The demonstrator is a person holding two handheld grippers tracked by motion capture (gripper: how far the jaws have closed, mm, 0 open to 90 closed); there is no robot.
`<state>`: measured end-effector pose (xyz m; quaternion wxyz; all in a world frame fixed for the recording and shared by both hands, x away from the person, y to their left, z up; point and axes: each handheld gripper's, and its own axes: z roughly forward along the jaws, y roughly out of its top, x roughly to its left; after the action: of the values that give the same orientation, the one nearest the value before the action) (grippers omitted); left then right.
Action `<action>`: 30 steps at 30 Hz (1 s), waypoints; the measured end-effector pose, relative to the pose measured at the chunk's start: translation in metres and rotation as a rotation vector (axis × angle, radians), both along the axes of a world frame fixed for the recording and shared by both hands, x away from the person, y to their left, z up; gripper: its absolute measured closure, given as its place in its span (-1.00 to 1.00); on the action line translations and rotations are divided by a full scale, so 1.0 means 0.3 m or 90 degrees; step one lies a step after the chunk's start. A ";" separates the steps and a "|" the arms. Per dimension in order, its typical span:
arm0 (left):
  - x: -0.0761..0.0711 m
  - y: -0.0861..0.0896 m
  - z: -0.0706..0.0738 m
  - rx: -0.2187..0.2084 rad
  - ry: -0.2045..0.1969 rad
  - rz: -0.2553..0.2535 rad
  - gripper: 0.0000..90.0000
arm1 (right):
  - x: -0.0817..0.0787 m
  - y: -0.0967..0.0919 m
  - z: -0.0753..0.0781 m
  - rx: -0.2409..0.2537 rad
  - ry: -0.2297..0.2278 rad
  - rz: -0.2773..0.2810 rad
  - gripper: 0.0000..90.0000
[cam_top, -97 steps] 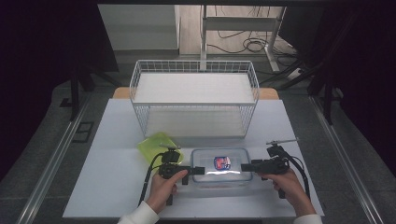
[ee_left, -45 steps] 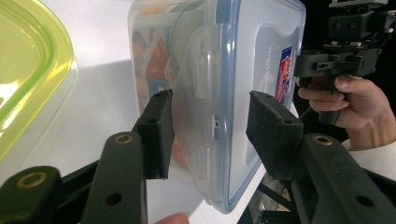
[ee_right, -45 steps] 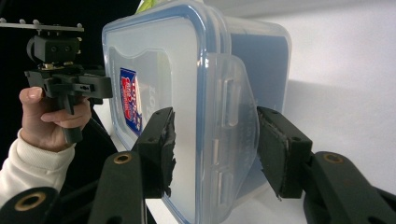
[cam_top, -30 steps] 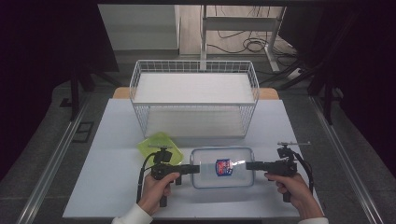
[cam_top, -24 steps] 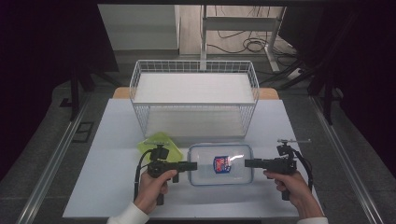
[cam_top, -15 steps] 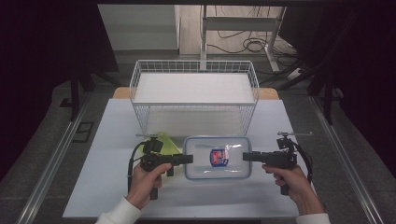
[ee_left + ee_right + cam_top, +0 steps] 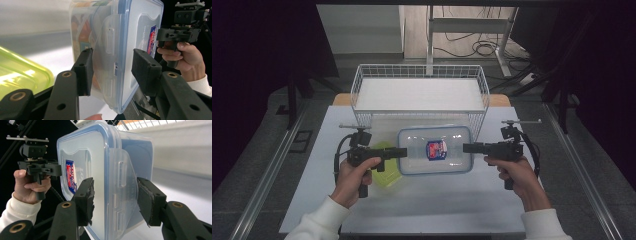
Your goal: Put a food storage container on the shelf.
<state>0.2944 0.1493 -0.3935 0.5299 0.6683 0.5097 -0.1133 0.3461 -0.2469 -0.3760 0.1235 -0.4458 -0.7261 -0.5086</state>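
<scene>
Step in hand, by the look of it: two-handed carry of clear lidded box (image 7: 435,150) toward wire basket (image 7: 419,75). Box held between both grippers, apparently clear of white table (image 7: 437,205), just in front of basket's near wall.

Left side: left hand (image 7: 354,175) on left gripper (image 7: 401,151), pointing right. In left gripper view, left gripper (image 7: 112,72) has jaws clamped on the box's left end, one pad on base side, other on lid side, side latch flap between them. Green lidded tub (image 7: 384,167) flat on table near-left of box, partly under left gripper, not touched; contents not readable. Same green tub (image 7: 22,72) at left edge of left gripper view.

Middle: box level, blue-rimmed lid shut, red-blue label (image 7: 437,149) on top. Orange and mixed contents visible through the wall in left gripper view, kind not clear.

Right side: right hand (image 7: 519,177) on right gripper (image 7: 468,147), pointing left. In right gripper view, right gripper (image 7: 115,200) has jaws clamped on the box's right end across its latch flap, pads on both faces.

Far: basket sits at far edge of table, looks empty.

Next move probably: lift higher, both hands together and level, to clear basket's near rim, then forward and down inside. Needs even grip both ends; uneven lift could tilt the box or slip it off the pads.
</scene>
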 end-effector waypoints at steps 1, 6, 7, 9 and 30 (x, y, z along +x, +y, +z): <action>0.007 0.007 0.010 -0.004 -0.004 0.001 0.17 | 0.000 0.000 0.000 0.000 0.000 0.000 0.10; 0.047 0.038 0.054 -0.020 -0.012 -0.002 0.19 | 0.046 0.031 0.071 -0.001 -0.015 0.000 0.10; 0.056 0.043 0.063 -0.020 -0.013 -0.002 0.19 | 0.046 0.031 0.071 -0.001 -0.015 0.000 0.10; 0.077 0.052 0.082 -0.019 -0.013 0.000 0.19 | 0.065 0.041 0.090 -0.003 -0.015 0.001 0.10; 0.264 0.135 0.250 -0.009 -0.030 -0.011 0.18 | 0.234 0.126 0.249 0.007 -0.032 -0.012 0.10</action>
<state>0.3736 0.1898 -0.3184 0.5454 0.6715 0.4903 -0.1056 0.4164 -0.2090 -0.3012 0.1024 -0.4391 -0.7219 -0.5249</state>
